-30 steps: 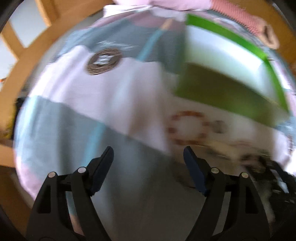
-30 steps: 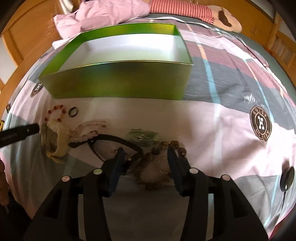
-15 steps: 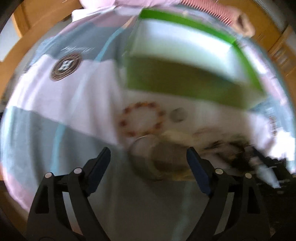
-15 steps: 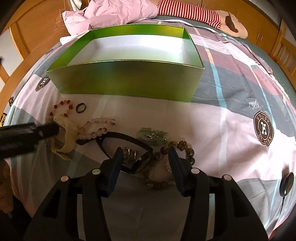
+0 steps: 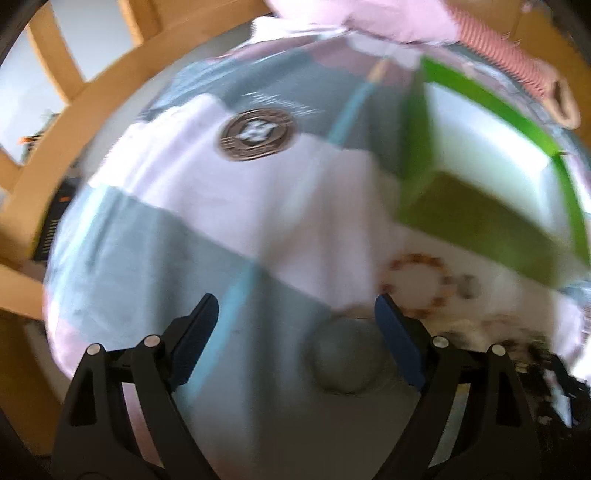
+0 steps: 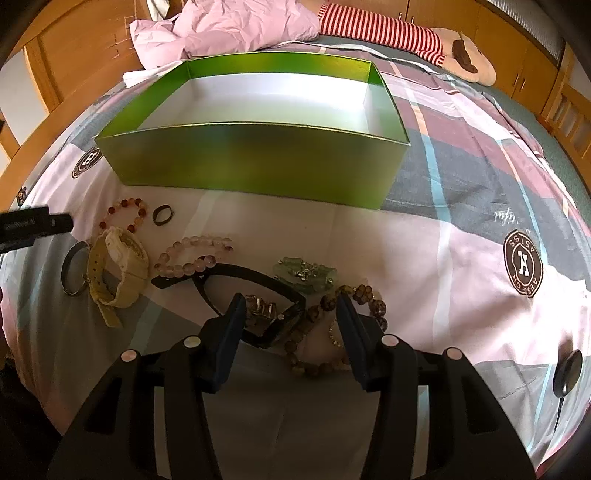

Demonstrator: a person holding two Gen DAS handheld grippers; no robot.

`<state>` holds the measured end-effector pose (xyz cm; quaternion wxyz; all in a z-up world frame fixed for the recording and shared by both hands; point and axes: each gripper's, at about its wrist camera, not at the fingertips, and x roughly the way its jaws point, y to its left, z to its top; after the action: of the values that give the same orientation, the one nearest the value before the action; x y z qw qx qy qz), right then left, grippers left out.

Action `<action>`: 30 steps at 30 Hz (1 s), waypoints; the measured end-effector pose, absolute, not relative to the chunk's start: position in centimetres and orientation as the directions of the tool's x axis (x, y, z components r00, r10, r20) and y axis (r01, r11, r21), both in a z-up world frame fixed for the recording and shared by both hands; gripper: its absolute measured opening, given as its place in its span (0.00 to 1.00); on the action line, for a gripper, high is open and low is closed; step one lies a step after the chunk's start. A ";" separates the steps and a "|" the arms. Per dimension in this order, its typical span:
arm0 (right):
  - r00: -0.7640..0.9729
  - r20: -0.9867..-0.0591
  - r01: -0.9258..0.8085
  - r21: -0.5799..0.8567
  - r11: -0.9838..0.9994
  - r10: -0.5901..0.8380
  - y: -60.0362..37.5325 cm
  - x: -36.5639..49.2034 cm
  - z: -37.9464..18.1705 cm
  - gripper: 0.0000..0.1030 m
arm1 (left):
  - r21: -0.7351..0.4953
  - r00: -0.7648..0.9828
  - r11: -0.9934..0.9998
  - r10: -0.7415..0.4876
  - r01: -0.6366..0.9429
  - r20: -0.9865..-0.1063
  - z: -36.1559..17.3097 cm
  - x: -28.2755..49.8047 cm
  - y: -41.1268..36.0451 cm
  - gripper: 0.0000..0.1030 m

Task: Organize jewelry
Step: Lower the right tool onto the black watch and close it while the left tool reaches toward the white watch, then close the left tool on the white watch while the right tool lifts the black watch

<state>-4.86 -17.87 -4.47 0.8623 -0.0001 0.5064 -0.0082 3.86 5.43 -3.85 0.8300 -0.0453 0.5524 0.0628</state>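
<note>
An empty green box (image 6: pixel 255 155) with a white floor stands on the bedspread; it also shows in the left wrist view (image 5: pixel 491 206). Jewelry lies in front of it: a red bead bracelet (image 6: pixel 123 214), a dark ring (image 6: pixel 163 214), a cream watch (image 6: pixel 118 269), a pink bead bracelet (image 6: pixel 195 254), black glasses (image 6: pixel 255 291), a green pendant (image 6: pixel 306 275) and brown beads (image 6: pixel 332 332). My right gripper (image 6: pixel 290 306) is open just above the glasses and brown beads. My left gripper (image 5: pixel 295 306) is open over the blanket, left of the red bracelet (image 5: pixel 417 288). The left view is blurred.
A metal hoop (image 6: pixel 74 269) lies left of the watch. The left gripper's black tip (image 6: pixel 33 225) shows at the left edge. Pink bedding (image 6: pixel 229 29) and a striped plush toy (image 6: pixel 406 40) lie behind the box. A wooden bed frame (image 5: pixel 74 122) curves round the left.
My left gripper has swung left, so the box and jewelry slid to the right of its view. My right gripper has moved slightly forward over the glasses and beads. Both stay open.
</note>
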 end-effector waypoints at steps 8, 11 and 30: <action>0.481 -0.877 -0.017 -0.024 1.000 -0.012 -17.4 -4.6 -5.3 0.46 | -0.055 0.359 0.997 -0.071 0.056 -0.930 -4.7 2.6 1.4 0.83; 0.468 -0.883 -0.028 0.013 1.000 0.025 -17.4 -4.5 -5.5 0.34 | -0.048 0.353 0.997 -0.069 0.068 -0.933 -4.7 2.1 1.0 0.83; 0.537 -0.843 0.024 0.056 0.998 0.035 -18.9 -5.2 -3.2 0.22 | -0.154 0.353 0.986 -0.165 0.059 -0.921 -4.4 2.4 2.0 0.74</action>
<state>-5.19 -18.92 -3.24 0.8762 0.0305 0.4809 0.0031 2.38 1.97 -4.38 0.8210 -0.0469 0.5648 -0.0681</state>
